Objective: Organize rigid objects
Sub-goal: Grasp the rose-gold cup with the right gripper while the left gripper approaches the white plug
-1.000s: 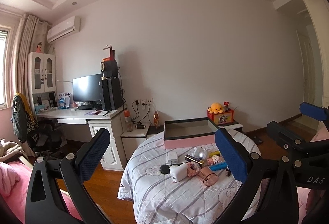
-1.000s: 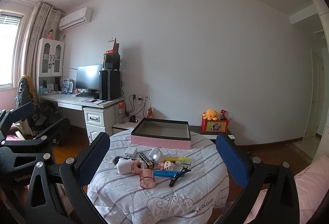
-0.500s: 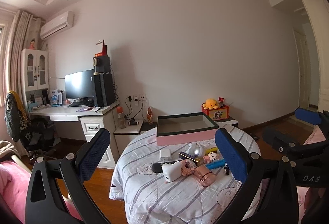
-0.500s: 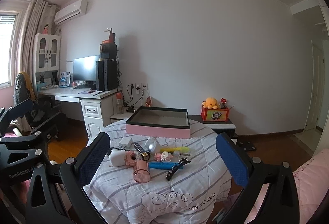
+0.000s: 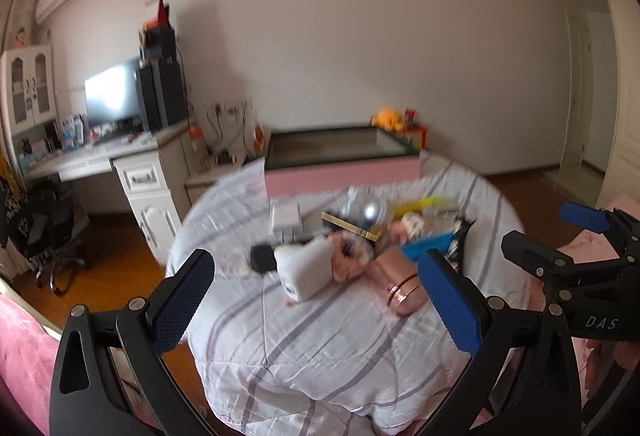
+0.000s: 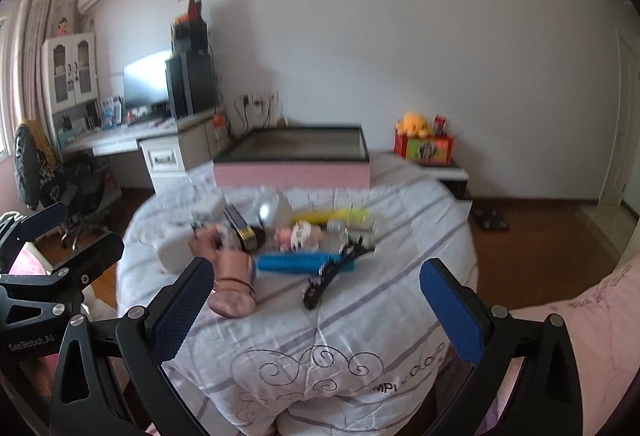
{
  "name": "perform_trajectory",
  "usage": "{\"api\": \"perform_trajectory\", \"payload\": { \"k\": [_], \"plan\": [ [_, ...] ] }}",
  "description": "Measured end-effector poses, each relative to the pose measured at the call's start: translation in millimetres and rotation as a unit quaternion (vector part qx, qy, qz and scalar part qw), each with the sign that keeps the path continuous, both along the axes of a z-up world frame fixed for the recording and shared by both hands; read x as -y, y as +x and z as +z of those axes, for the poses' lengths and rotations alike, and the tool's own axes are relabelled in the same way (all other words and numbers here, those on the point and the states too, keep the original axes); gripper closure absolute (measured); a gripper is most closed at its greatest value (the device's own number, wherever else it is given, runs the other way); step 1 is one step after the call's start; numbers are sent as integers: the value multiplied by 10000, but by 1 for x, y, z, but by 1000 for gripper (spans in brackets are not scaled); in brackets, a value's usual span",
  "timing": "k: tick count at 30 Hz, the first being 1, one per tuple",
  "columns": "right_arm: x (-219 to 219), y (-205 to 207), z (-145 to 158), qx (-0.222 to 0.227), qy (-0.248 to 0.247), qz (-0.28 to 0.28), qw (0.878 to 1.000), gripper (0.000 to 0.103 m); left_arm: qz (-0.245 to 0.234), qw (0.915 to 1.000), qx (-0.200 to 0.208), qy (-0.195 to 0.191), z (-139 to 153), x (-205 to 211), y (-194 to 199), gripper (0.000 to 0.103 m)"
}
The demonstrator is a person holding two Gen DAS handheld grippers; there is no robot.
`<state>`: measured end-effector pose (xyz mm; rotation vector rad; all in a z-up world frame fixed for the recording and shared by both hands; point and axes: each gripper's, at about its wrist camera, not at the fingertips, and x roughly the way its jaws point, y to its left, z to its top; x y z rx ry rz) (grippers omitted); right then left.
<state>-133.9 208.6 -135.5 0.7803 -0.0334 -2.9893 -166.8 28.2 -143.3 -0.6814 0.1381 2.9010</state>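
Note:
A round table under a striped cloth (image 5: 320,348) (image 6: 360,340) carries a pile of small objects: a white block (image 5: 304,268), a rose-gold cylinder (image 5: 400,288) (image 6: 234,288), a blue bar (image 6: 304,262), a black hair clip (image 6: 332,272), a yellow item (image 6: 332,214), a silver ball (image 5: 366,210). An open pink box (image 5: 340,160) (image 6: 292,160) stands at the table's back. My left gripper (image 5: 316,300) and right gripper (image 6: 316,312) are open and empty, short of the table's near edge. Both views are blurred.
A white desk with monitor and computer tower (image 5: 132,140) stands at the left, with an office chair (image 5: 44,228) beside it. A low stand with an orange plush toy (image 6: 420,140) is behind the table. Pink bedding (image 6: 592,320) lies at the right.
Both grippers have moved forward and tilted down toward the table. The table and its objects now look larger and closer. Both jaws stay open.

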Motion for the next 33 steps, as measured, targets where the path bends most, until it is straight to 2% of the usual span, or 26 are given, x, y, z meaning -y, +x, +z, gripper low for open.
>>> {"api": "perform_trajectory", "payload": {
  "k": [9,13,22,25,26,27,29,31,33],
  "plan": [
    [-11,-42,-37,634,-211,90,9977,0,197,9969,756,71,-36,16,-42,0],
    [0,-45,-38,613,-248,265,9975,0,409,9964,741,40,-39,27,-50,0],
    [49,-56,-44,457,61,517,9976,0,402,9963,755,-131,-43,45,-50,0],
    [58,-61,-48,557,21,653,9963,12,438,9962,729,-203,-45,52,-49,0],
    [59,-64,-50,603,34,664,9960,21,436,9963,724,-185,-45,54,-48,0],
    [61,-66,-52,644,58,692,9955,36,421,9964,722,-155,-45,55,-48,0],
    [63,-71,-57,799,11,800,9936,42,387,9966,723,-116,-45,57,-49,0],
    [64,-76,-65,942,-48,889,9916,43,327,9970,703,-91,-45,55,-52,0],
    [63,-79,-71,1039,-100,976,9897,55,238,9973,685,-109,-46,50,-54,0]
  ]
}}
